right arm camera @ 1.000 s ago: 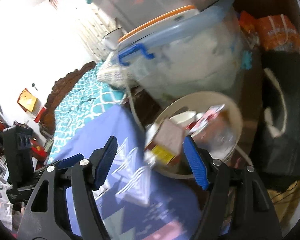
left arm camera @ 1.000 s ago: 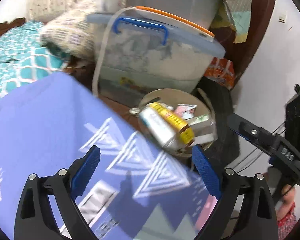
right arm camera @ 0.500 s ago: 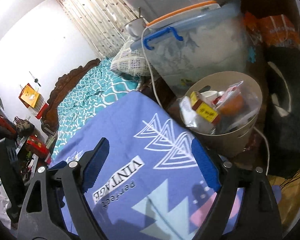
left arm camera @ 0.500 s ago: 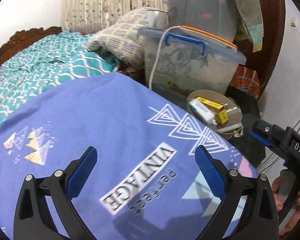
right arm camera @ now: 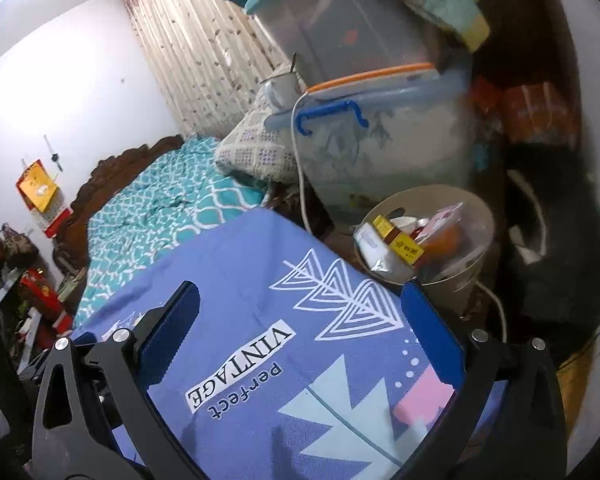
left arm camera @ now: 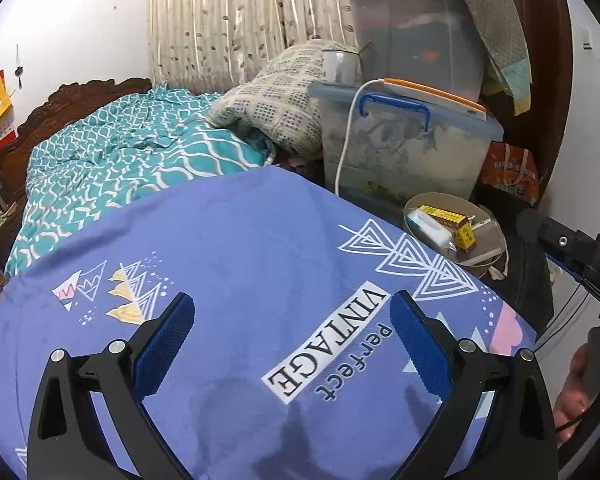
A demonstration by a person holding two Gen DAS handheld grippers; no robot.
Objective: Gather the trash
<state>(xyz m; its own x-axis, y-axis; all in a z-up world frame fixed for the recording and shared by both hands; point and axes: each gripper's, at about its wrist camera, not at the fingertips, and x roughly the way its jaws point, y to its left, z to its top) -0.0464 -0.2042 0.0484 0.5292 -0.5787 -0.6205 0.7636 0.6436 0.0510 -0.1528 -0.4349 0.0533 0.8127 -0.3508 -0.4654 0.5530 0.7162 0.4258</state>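
A round beige trash bin [left arm camera: 494, 258] [right arm camera: 456, 284] stands beside the bed, under the storage boxes. It holds a yellow carton [left arm camera: 448, 218] [right arm camera: 398, 238], a white packet [left arm camera: 426, 228] and clear plastic wrapping [right arm camera: 456, 232]. My left gripper [left arm camera: 292, 320] is open and empty above the purple bedsheet [left arm camera: 240, 260], well back from the bin. My right gripper [right arm camera: 300, 312] is open and empty over the same sheet [right arm camera: 260, 280], the bin just beyond its right finger. The right gripper's body [left arm camera: 580, 256] shows at the right edge of the left wrist view.
Two clear plastic storage boxes [left arm camera: 404, 140] [right arm camera: 380, 148] are stacked behind the bin, with a white cable [left arm camera: 346, 132] hanging down. A patterned pillow [left arm camera: 272, 108] and a teal blanket [left arm camera: 120, 160] lie on the bed. A dark bag [right arm camera: 556, 248] sits right of the bin.
Both grippers have pulled back from the bin over the purple sheet. The yellow carton and packet, close to the fingers a second ago, now lie in the bin.
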